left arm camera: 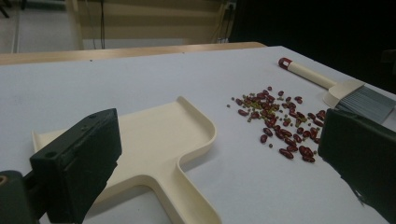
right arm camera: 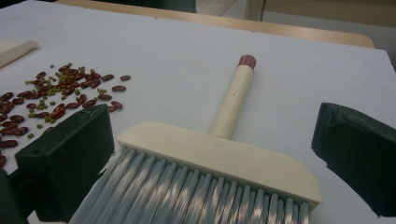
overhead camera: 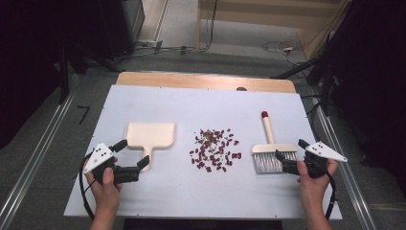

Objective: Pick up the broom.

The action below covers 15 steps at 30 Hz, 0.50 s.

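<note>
A cream dustpan (overhead camera: 149, 136) (left arm camera: 154, 149) lies flat left of centre, its handle pointing toward me. My left gripper (overhead camera: 131, 153) (left arm camera: 215, 163) is open, its jaws set either side of that handle without touching it. A scatter of red beans and small green ones (overhead camera: 214, 148) (left arm camera: 280, 119) (right arm camera: 56, 95) covers the middle of the white table (overhead camera: 210, 105). To its right lies a brush (overhead camera: 270, 146) (right arm camera: 219, 158) (left arm camera: 336, 88) with a cream handle, red tip and grey bristles. My right gripper (overhead camera: 293, 149) (right arm camera: 212, 163) is open, jaws flanking the bristle head.
The white board rests on a wooden tabletop whose far edge (overhead camera: 206, 81) shows behind it. Cables (overhead camera: 282, 48) run across the floor beyond, and metal rails (overhead camera: 38, 158) line both sides. Bare white surface lies in front of the beans.
</note>
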Available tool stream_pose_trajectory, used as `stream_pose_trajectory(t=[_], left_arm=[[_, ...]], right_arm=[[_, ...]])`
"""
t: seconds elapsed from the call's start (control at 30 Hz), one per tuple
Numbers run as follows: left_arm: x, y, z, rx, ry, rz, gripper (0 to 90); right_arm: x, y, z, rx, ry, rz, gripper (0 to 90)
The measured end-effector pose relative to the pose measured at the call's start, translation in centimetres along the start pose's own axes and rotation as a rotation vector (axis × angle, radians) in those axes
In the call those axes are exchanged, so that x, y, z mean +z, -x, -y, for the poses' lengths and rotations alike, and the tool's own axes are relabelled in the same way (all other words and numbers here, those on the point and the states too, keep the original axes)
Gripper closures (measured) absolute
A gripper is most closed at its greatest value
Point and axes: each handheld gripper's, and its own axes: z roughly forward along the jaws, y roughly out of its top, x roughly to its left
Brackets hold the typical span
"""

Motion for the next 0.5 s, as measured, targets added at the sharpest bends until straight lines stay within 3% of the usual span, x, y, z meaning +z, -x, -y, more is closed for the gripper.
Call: stream_pose_trajectory(t=[0.27, 0.5], left_arm=[[0.0, 0.1, -0.1, -0.001, -0.002, 0.002, 0.0], [-0.1, 0.0, -0.1, -0.012, 0.004, -0.005, 0.0]], right_arm=[[-0.1, -0.2, -0.2, 0.006, -0.013, 0.005, 0.0], [-0.3, -0.4, -1.6, 0.0, -0.034, -0.015, 0.0]])
